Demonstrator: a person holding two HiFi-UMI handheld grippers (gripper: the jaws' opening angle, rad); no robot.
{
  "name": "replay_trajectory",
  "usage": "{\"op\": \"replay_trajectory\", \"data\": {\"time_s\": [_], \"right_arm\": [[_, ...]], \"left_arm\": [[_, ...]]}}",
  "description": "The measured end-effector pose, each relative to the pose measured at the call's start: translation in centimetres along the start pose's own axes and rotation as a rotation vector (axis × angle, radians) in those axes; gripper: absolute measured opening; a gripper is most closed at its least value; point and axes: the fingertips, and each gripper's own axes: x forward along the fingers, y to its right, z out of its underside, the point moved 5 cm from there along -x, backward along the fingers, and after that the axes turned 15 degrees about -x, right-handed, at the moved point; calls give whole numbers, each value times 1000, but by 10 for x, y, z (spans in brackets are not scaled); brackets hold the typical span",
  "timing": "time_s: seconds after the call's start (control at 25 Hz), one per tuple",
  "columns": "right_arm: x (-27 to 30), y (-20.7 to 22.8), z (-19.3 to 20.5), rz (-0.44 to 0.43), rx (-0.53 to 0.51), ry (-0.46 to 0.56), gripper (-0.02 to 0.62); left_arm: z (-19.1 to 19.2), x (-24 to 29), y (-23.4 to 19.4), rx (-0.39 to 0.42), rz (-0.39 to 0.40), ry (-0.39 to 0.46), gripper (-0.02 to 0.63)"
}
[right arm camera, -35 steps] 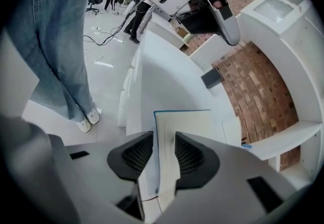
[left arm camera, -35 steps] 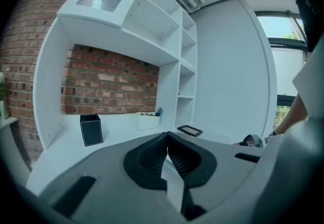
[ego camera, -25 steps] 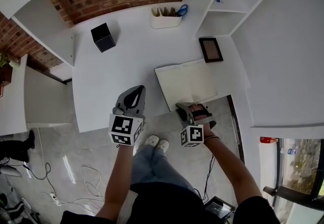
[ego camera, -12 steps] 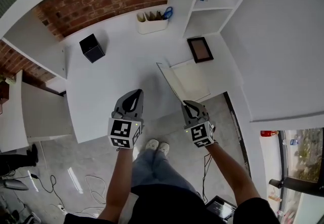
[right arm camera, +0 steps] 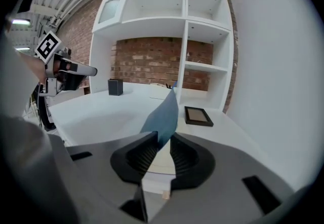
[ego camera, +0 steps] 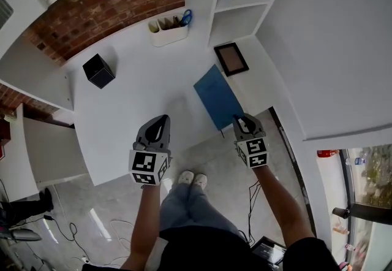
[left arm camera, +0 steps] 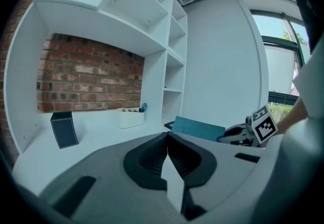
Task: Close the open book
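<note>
The book [ego camera: 218, 104] lies near the front right of the white desk [ego camera: 138, 101]. Its blue cover [right arm camera: 163, 114] is swung up and over the pages, still tilted. My right gripper [ego camera: 243, 121] is at the cover's near edge. Its jaws are opening, and the cover stands between them [right arm camera: 163, 142] with a gap on the right side. My left gripper [ego camera: 158, 127] hovers over the desk's front edge, left of the book, shut with nothing in it [left arm camera: 167, 136]. The left gripper view shows the blue book [left arm camera: 198, 128] off to the right.
A black box [ego camera: 98, 70] stands at the back left of the desk. A white pen holder [ego camera: 168, 26] with blue scissors sits against the brick wall. A dark picture frame [ego camera: 231, 59] lies just behind the book. White shelves [ego camera: 236, 0] rise at the back right.
The open white pages are now covered: the blue cover swung up and over toward the right. My right gripper rolled and followed the cover's edge. The left gripper barely shifted.
</note>
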Motion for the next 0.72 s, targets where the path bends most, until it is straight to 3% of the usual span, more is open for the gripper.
{"op": "replay_trajectory", "data": {"time_s": [0.36, 0.48, 0.72], "right_arm": [[25, 32, 50, 37, -14, -170, 193], [32, 34, 59, 32, -32, -206, 199], [32, 35, 60, 26, -44, -183, 199]], "left_arm": [[8, 20, 1, 6, -3, -47, 9], [10, 26, 0, 5, -2, -57, 9], [12, 33, 1, 3, 2, -66, 9]]}}
